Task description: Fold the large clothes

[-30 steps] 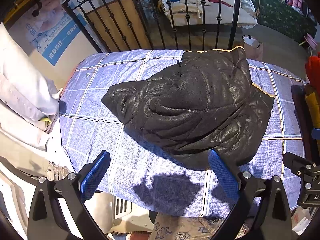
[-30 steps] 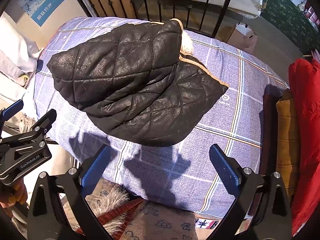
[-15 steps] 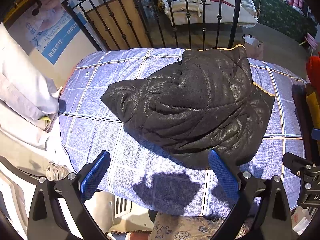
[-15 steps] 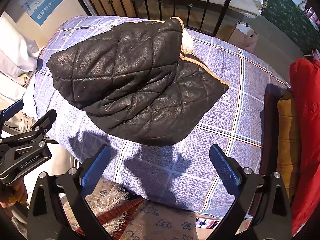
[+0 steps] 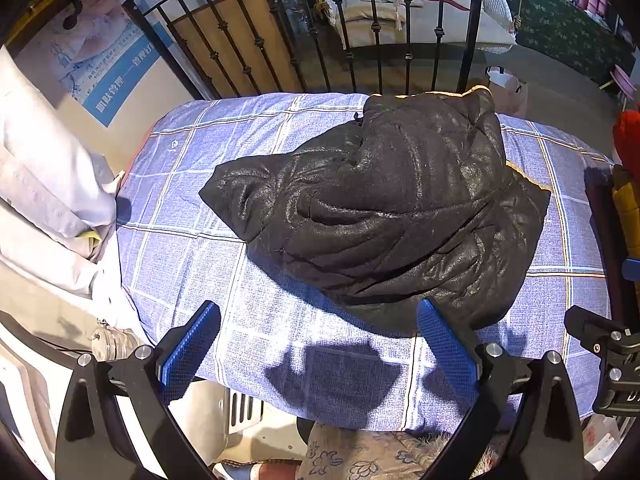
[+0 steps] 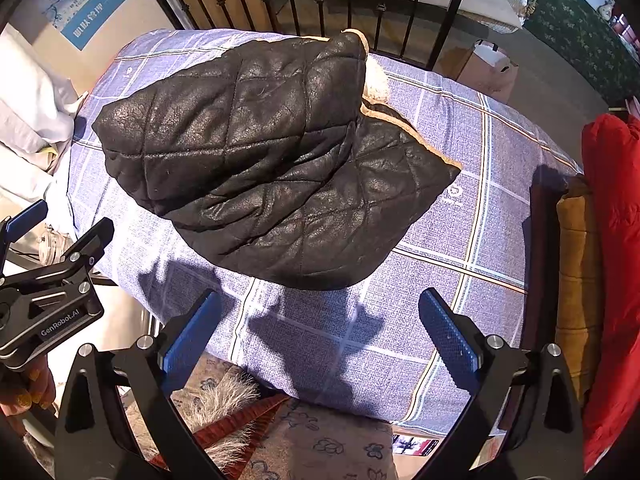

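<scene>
A black quilted jacket (image 5: 384, 216) (image 6: 272, 160) with a tan fleece lining lies folded into a thick bundle on the blue checked cloth (image 5: 208, 200) (image 6: 472, 240) that covers the table. My left gripper (image 5: 318, 344) hangs open above the table's near edge, short of the jacket's front hem, with nothing between its blue pads. My right gripper (image 6: 318, 332) is also open and empty, held just in front of the jacket's near edge. In the right wrist view the left gripper's body (image 6: 48, 300) shows at the left.
A black iron railing (image 5: 360, 32) stands behind the table. White bedding (image 5: 44, 184) is piled at the left. Folded red (image 6: 612, 240) and mustard (image 6: 576, 272) clothes are stacked at the right edge. A person's patterned clothing with fur trim (image 6: 280, 432) is below the grippers.
Both views have drifted only slightly; the jacket sits a touch lower in the frames. Both grippers stay open and the jacket has not moved on the cloth.
</scene>
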